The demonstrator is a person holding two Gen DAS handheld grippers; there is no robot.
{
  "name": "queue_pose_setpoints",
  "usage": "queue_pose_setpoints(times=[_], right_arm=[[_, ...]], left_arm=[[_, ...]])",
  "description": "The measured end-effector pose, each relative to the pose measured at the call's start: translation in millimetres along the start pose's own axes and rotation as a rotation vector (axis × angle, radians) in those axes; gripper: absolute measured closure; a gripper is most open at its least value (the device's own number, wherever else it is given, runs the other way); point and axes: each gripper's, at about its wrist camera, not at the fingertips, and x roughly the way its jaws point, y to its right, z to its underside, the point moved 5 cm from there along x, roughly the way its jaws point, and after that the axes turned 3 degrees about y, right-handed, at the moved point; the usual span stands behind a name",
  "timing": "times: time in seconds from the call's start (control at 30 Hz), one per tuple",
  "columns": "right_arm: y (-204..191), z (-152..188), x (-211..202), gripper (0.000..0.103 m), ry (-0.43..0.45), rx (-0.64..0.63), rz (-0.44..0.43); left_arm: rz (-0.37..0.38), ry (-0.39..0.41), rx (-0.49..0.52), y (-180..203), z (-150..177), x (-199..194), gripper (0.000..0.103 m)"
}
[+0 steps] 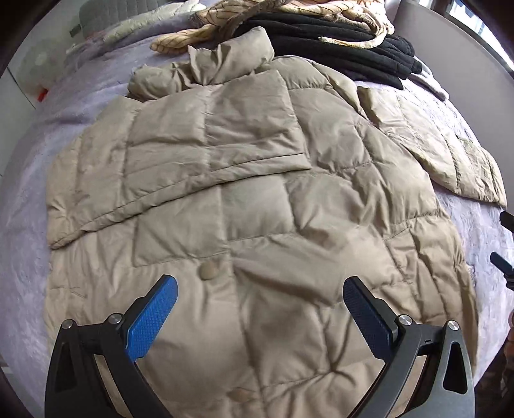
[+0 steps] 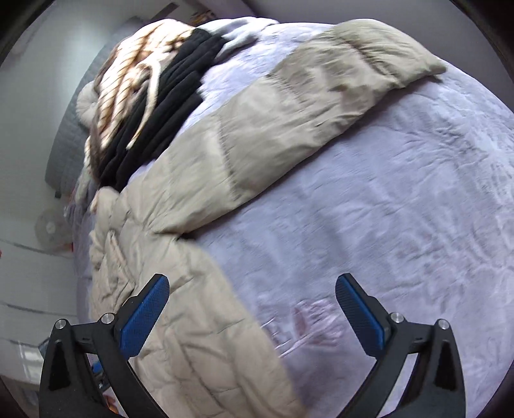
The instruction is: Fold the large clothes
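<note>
**Both grippers wide open above a tan puffer jacket on the bed**

A tan quilted jacket (image 1: 244, 180) lies spread flat on a lavender bedspread (image 1: 29, 199). One sleeve is folded across its chest, and the collar is bunched at the far end. The other sleeve (image 2: 321, 83) stretches straight out over the bedspread, away from the body of the jacket.

The left gripper (image 1: 260, 289) hangs over the lower part of the jacket with its jaws spread wide and nothing between them. A fabric-covered button (image 1: 208, 270) shows just beyond its left finger.

The right gripper (image 2: 252, 289) is also wide open and holds nothing. Its left finger is over the jacket's edge and its right finger is over bare bedspread. This view is smeared, so whether the finger touches the cloth cannot be told.

At the far end of the bed lie a stack of black clothes (image 1: 353, 41) and a tan patterned blanket (image 1: 257, 13) on top of it.
</note>
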Motion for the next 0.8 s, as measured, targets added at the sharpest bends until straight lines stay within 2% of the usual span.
queue_pose_setpoints(times=[0.27, 0.4, 0.57, 0.6, 0.67, 0.73, 0.8], right_arm=[[60, -79, 3, 0.0, 0.088, 0.251, -0.132], [74, -114, 15, 0.0, 0.125, 0.347, -0.214], [84, -140, 40, 0.0, 0.135, 0.51, -0.333], [84, -143, 44, 0.003, 0.14, 0.538, -0.361], [83, -151, 54, 0.015, 0.131, 0.599, -0.45], [85, -151, 68, 0.065, 0.091, 0.69, -0.49], [82, -152, 74, 0.087, 0.078, 0.717, -0.531]], left_arm=[[0.018, -0.01, 0.015, 31, -15, 4, 0.0], [0.043, -0.006, 0.007, 43, -21, 6, 0.0], [0.045, 0.02, 0.012, 54, -30, 4, 0.0], [0.045, 0.022, 0.013, 55, -31, 3, 0.0], [0.05, 0.025, 0.01, 55, -33, 2, 0.0], [0.046, 0.031, 0.005, 52, -35, 0, 0.0], [0.052, 0.033, -0.01, 47, -36, -1, 0.0]])
